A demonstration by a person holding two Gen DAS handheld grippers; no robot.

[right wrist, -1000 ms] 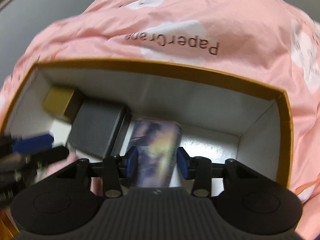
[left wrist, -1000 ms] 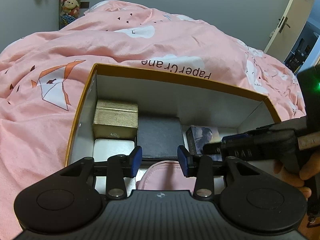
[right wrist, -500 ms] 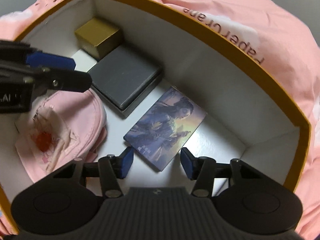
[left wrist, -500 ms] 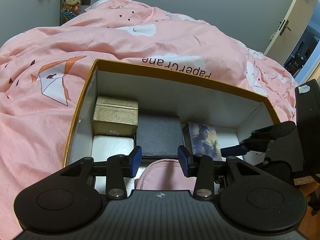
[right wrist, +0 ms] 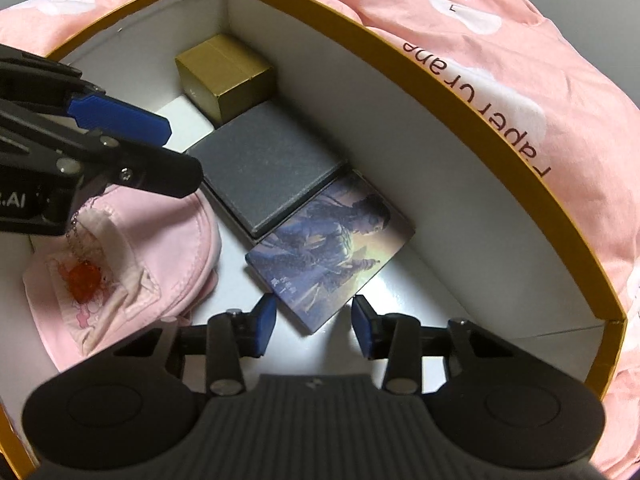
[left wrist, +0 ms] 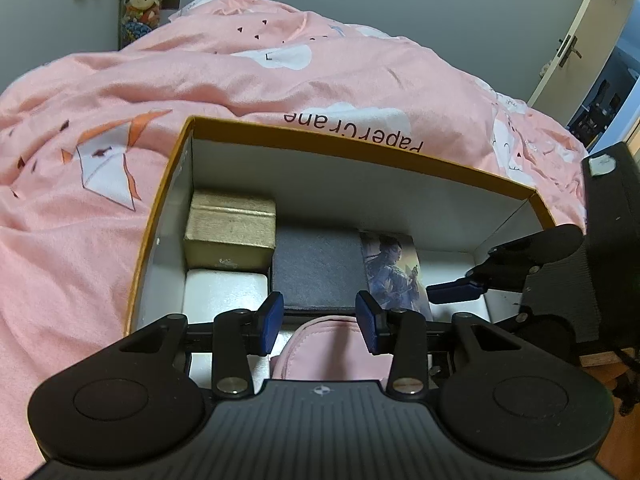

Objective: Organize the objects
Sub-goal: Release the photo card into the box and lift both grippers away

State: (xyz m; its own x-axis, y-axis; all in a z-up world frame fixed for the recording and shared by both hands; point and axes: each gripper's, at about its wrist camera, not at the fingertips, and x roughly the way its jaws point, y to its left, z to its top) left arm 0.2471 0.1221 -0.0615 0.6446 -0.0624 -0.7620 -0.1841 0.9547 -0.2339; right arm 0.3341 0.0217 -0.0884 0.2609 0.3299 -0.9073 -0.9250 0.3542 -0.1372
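Note:
An open carton with a gold rim (left wrist: 360, 152) (right wrist: 440, 92) sits on the bed. Inside lie a gold box (left wrist: 230, 232) (right wrist: 226, 70), a white box (left wrist: 224, 292), a dark grey flat box (left wrist: 318, 268) (right wrist: 264, 172), a picture card (left wrist: 394, 272) (right wrist: 332, 248) and a pink cap (left wrist: 332, 348) (right wrist: 120, 264). My left gripper (left wrist: 320, 324) (right wrist: 160, 148) hovers open above the cap. My right gripper (right wrist: 314, 330) (left wrist: 460, 284) is closing, its pads either side of the card's near corner without pressing it. The card lies flat against the grey box.
A pink duvet (left wrist: 240, 80) surrounds the carton on all sides. A red charm (right wrist: 84, 280) lies on the cap. A door (left wrist: 580, 40) stands at the far right and stuffed toys (left wrist: 140, 0) hang at the back wall. White carton floor shows right of the card.
The card, a second ago upright between my right gripper's fingers, now lies flat on the carton floor. The right gripper has rolled and pulled back. The left gripper has not moved.

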